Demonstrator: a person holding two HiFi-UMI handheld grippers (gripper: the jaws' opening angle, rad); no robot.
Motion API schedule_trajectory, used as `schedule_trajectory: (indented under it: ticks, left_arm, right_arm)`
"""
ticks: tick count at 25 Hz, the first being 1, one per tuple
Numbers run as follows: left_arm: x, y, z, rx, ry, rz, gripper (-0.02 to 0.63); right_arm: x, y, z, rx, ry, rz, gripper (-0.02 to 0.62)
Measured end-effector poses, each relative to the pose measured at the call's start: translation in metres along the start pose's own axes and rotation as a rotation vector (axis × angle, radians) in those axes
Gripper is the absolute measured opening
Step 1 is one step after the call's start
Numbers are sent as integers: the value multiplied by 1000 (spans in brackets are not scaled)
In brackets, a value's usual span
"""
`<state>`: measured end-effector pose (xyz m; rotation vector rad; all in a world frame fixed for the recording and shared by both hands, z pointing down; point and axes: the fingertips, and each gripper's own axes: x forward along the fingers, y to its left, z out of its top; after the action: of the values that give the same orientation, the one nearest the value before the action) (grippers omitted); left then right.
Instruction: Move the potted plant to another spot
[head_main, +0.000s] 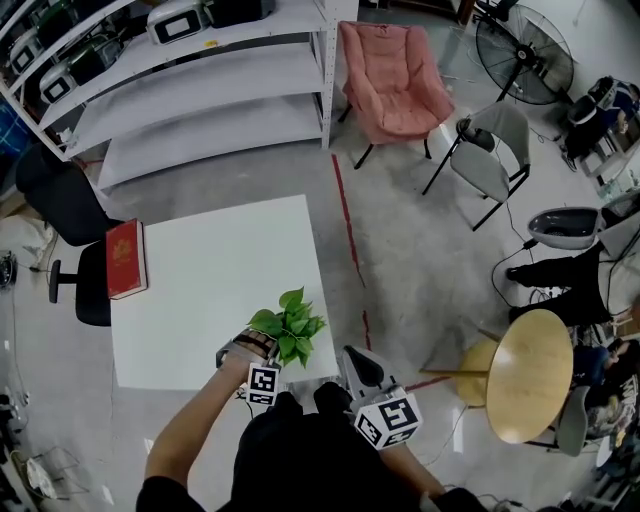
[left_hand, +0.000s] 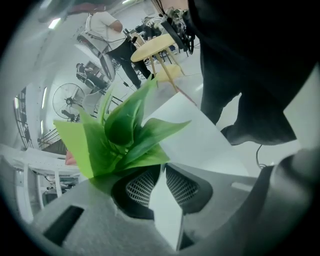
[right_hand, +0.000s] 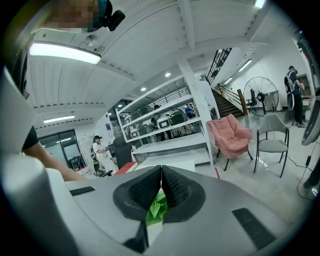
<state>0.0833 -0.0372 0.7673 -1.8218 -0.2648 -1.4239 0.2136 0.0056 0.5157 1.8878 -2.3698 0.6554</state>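
Green potted plant (head_main: 290, 325), counter (head_main: 200, 290) near edge: left gripper (left_hand: 161, 167) pinches foliage, right gripper (right_hand: 161, 172) pressed together. Grasp step; next, lift.

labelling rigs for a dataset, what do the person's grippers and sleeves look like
The left gripper and right gripper both have grey moulded bodies, black textured pads and a cube of black-and-white square markers. The person wears a black short-sleeved top.

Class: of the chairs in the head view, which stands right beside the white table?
The black office chair, next to the left edge of the table; the pink chair and grey chair stand well beyond it.
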Motion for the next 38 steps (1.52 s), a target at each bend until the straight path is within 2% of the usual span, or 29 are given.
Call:
schedule_trajectory:
  ticks: [5,9,16,26,38]
  left_arm:
    - [-1,6,-1,-51,24,-31,74]
    - [-3,2,-10,-136,56,-49,69]
    - [-8,4,-24,-419,56,-45,61]
    - [-22,-3,-32,-730,86,-32,52]
    - [-65,-36,-65,-983,278,22,51]
  right_arm:
    - [3,-9,6,-6,6,19,12]
    - [8,-9,6,-9,6,32,12]
    - [15,-13,2,-20,22,56,12]
    - [27,-8,-3,-66,59,137,12]
    - [51,20,-25,-129,138,308,12]
